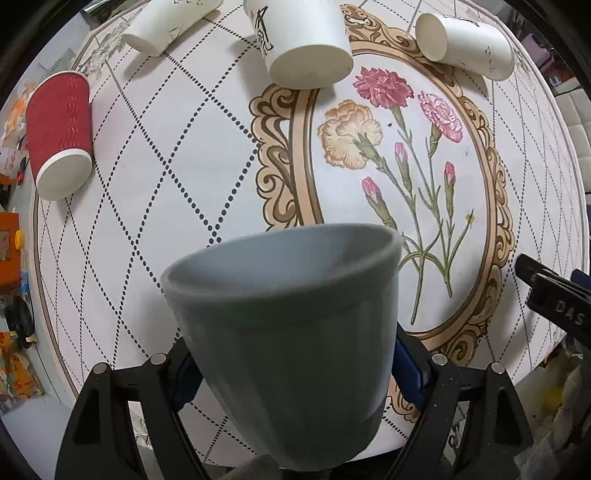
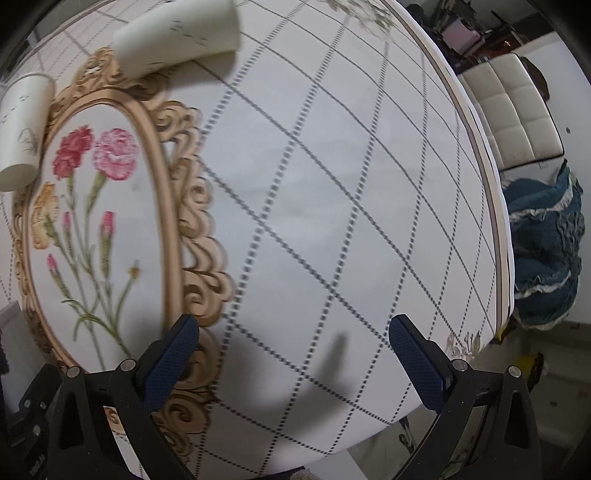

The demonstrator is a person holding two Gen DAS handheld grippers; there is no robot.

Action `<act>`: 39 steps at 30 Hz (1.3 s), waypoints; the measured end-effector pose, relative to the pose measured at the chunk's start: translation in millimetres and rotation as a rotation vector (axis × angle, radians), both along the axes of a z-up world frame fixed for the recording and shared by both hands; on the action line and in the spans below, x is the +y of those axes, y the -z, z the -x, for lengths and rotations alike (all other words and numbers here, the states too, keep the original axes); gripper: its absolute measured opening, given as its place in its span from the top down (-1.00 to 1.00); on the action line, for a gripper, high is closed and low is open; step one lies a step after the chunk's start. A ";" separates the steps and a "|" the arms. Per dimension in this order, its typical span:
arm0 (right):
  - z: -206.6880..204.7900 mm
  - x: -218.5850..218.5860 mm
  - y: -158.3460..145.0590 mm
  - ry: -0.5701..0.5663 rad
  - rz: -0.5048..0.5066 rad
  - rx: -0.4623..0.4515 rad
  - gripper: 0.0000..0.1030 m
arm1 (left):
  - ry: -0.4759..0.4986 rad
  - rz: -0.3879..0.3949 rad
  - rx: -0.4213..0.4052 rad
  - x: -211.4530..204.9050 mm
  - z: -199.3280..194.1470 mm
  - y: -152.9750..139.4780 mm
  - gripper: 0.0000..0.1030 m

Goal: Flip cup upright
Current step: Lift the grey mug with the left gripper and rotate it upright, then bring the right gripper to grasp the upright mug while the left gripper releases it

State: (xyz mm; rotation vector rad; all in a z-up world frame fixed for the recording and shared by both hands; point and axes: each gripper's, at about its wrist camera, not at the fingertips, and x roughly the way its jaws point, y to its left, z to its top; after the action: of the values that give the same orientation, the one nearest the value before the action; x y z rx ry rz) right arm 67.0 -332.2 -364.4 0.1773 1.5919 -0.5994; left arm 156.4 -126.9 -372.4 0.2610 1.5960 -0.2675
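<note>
The left hand-held gripper [image 1: 295, 369] is clamped on a grey cup [image 1: 288, 332], its blue-padded fingers pressing the cup's wall from either side. The cup is held above the near part of the tabletop [image 1: 166, 192], its long axis running away from the camera and tilted, the open mouth pointing forward and up and the narrower base nearest the lens.

Beyond it, four paper cups lie on their sides: a red ribbed cup [image 1: 59, 133] at the left, a white cup [image 1: 170, 22] at the far left, a printed white cup [image 1: 299, 37] at the far middle, and another white cup [image 1: 465, 44] at the far right. None touches the grey cup.

The right hand-held gripper [image 2: 291, 365] hovers over the floral tablecloth, fingers wide apart and holding nothing.
</note>
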 end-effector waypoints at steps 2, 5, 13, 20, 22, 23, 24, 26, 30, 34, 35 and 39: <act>4.3 -4.0 -0.1 0.006 0.001 -0.001 -1.00 | -0.005 -0.002 0.008 -2.9 3.0 6.2 -0.63; 8.8 -8.8 -0.4 0.012 0.000 -0.004 -1.00 | -0.015 -0.010 -0.005 0.6 4.7 9.3 -0.85; 12.0 -9.1 -2.9 -0.001 -0.010 -0.013 -1.00 | -0.035 -0.001 -0.001 13.7 22.3 14.0 -0.94; 16.1 -2.0 -9.2 -0.013 -0.015 -0.032 -1.00 | -0.041 0.021 -0.028 20.2 49.4 -2.2 -0.94; 17.5 -0.7 -11.4 -0.015 -0.015 -0.037 -1.00 | -0.044 0.031 -0.032 20.3 53.2 -5.5 -0.94; 18.0 0.2 -12.7 -0.016 -0.015 -0.040 -1.00 | -0.045 0.034 -0.033 18.2 55.3 -7.0 -0.94; 18.7 1.2 -13.9 -0.016 -0.015 -0.042 -1.00 | -0.047 0.035 -0.033 19.1 58.2 -8.0 -0.94; 20.5 2.3 -15.8 -0.017 -0.014 -0.047 -1.00 | -0.053 0.046 -0.022 19.2 63.6 -10.3 -0.94; 25.4 3.0 -17.5 -0.017 -0.016 -0.050 -1.00 | -0.065 0.065 -0.010 25.9 70.8 -27.6 -0.94; 29.2 3.1 -19.3 -0.011 -0.021 -0.053 -1.00 | -0.085 0.092 -0.021 30.3 80.2 -50.8 -0.94; 29.4 4.3 -20.8 -0.010 -0.024 -0.054 -1.00 | -0.089 0.096 -0.032 33.9 83.8 -58.6 -0.94; 34.3 7.6 -26.5 -0.008 -0.044 -0.068 -1.00 | -0.127 0.094 -0.108 50.0 93.7 -99.2 -0.94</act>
State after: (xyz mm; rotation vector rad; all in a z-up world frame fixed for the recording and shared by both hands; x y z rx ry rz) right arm 32.7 -324.6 -337.9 0.2216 1.5405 -0.5470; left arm 62.7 -76.8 -273.3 0.0990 1.4823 -0.2259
